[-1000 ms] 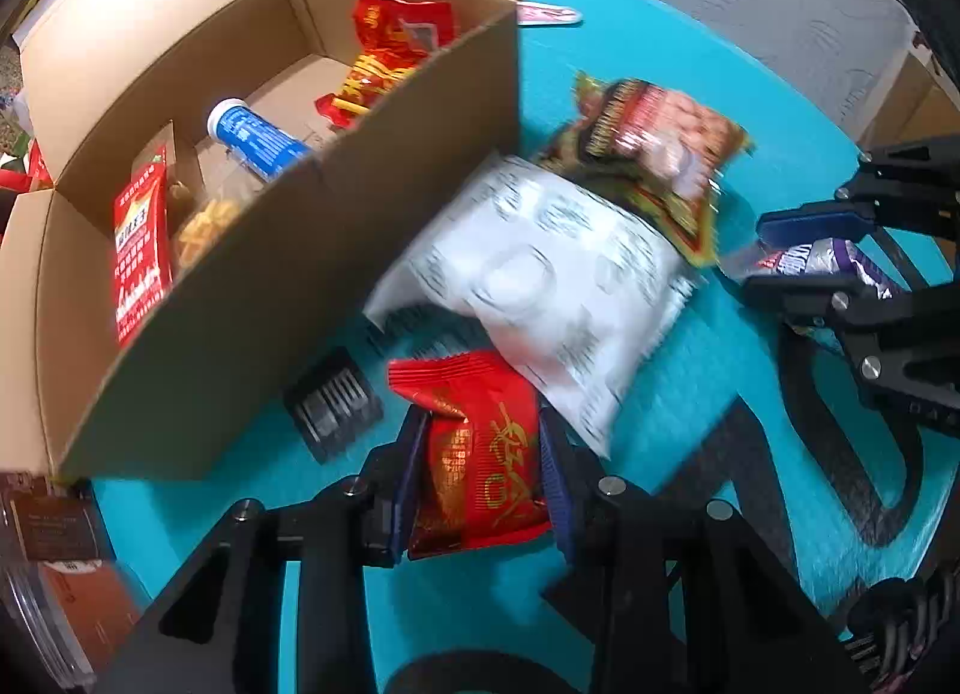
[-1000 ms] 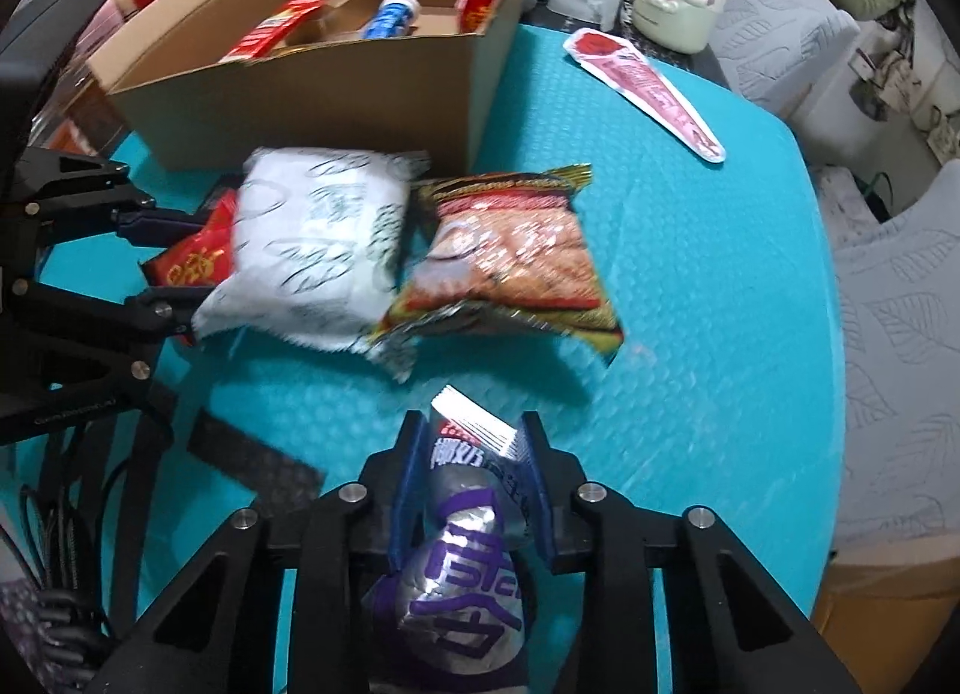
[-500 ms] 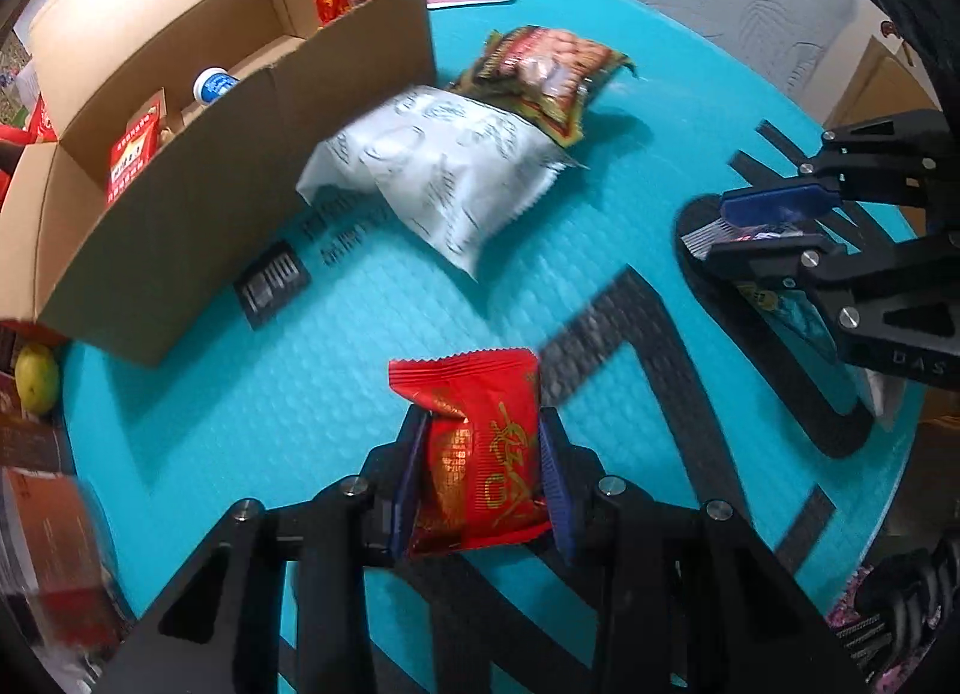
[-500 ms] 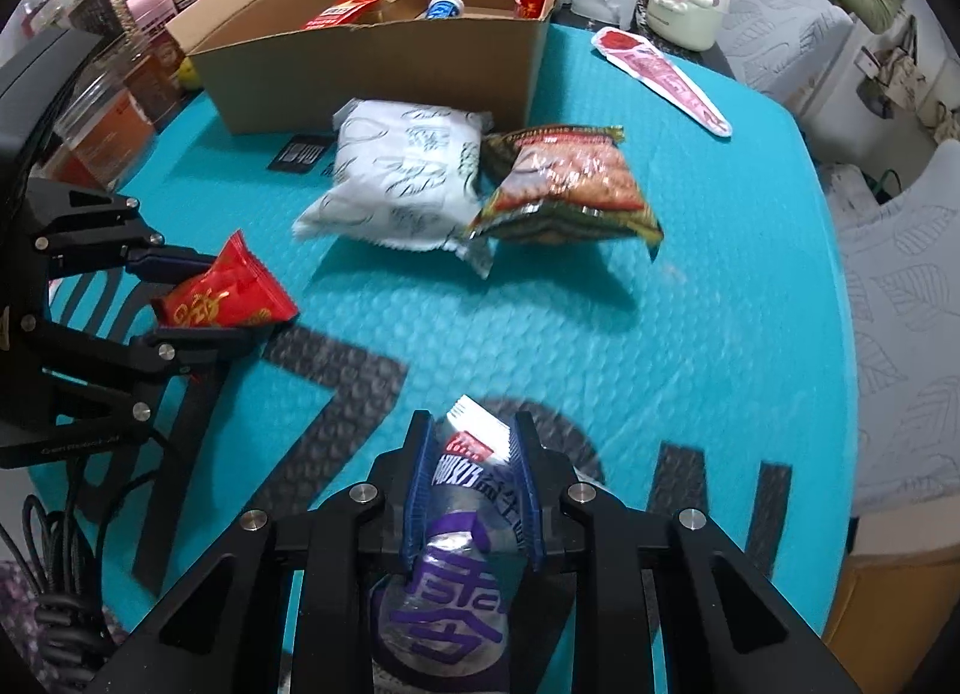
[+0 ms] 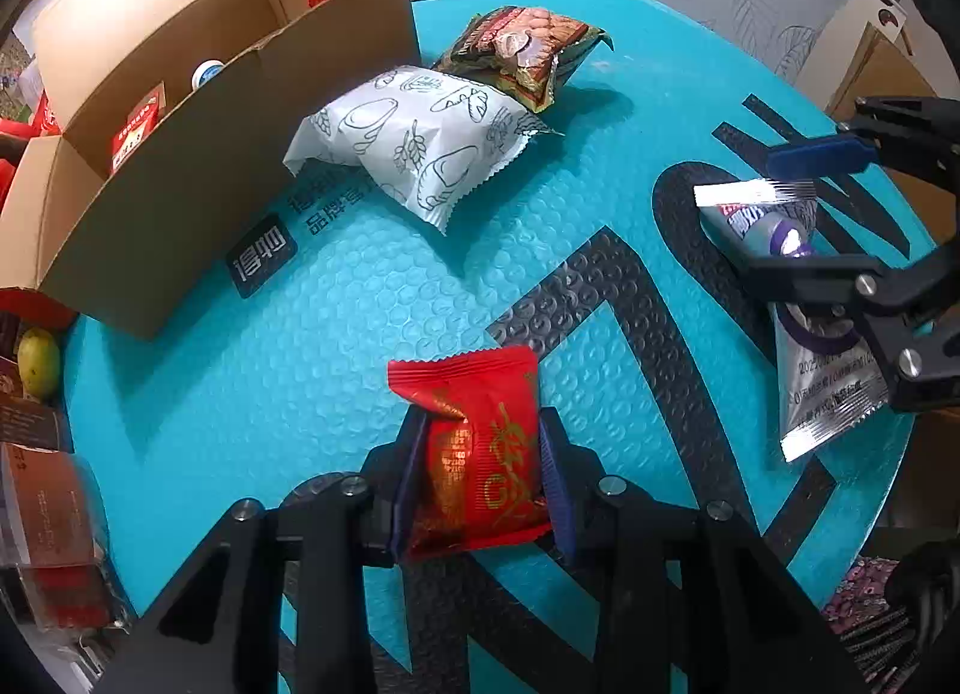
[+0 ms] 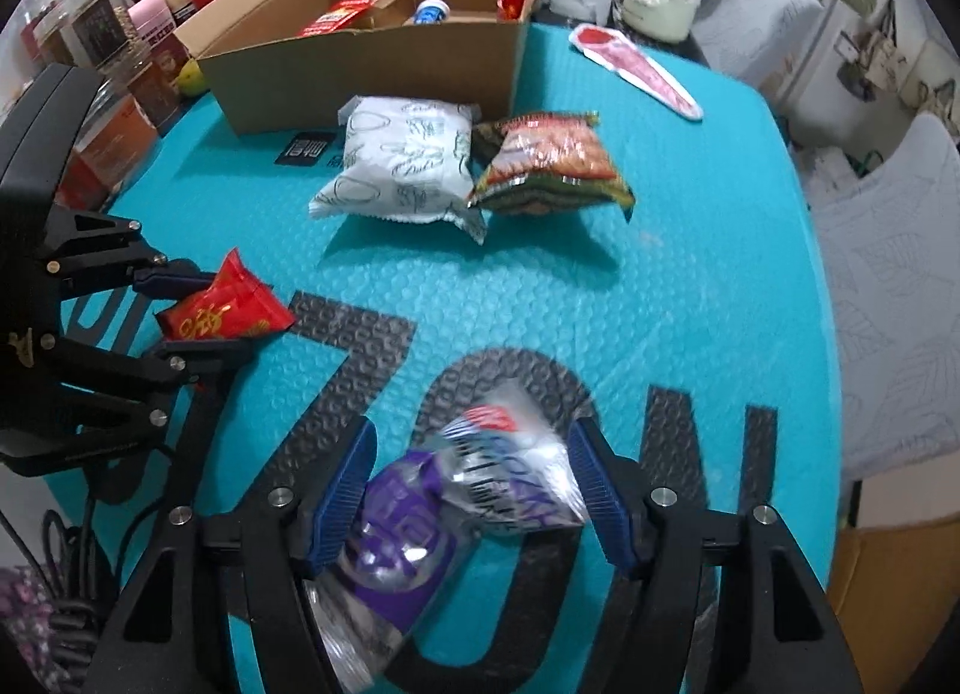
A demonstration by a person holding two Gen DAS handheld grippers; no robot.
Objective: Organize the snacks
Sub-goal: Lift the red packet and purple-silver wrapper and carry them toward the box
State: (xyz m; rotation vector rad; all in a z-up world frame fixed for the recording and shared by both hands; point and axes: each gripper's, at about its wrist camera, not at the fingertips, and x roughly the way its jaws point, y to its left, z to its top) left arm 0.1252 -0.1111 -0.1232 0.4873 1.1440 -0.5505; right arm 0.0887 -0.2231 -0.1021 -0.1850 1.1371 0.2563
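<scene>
**Two snacks out over the teal mat, one grip let go**

My left gripper (image 5: 480, 475) stays clenched on the red packet (image 5: 477, 448), its pads pressed to both sides, the packet's crimped top sticking out past them; my right gripper (image 6: 471, 490) has just been opening, and the purple and silver pouch (image 6: 432, 520) lies tilted between the spread blue pads (image 6: 345, 487), no longer pinched; whether one pad still brushes it I cannot tell; behind, the white bag (image 6: 399, 169) and the brown and red bag (image 6: 549, 163) lie side by side on the teal mat (image 6: 690, 274), just before the open cardboard box (image 6: 372, 73); inside the box sit a red carton (image 6: 342, 16) and a blue-capped bottle (image 6: 432, 10).
</scene>
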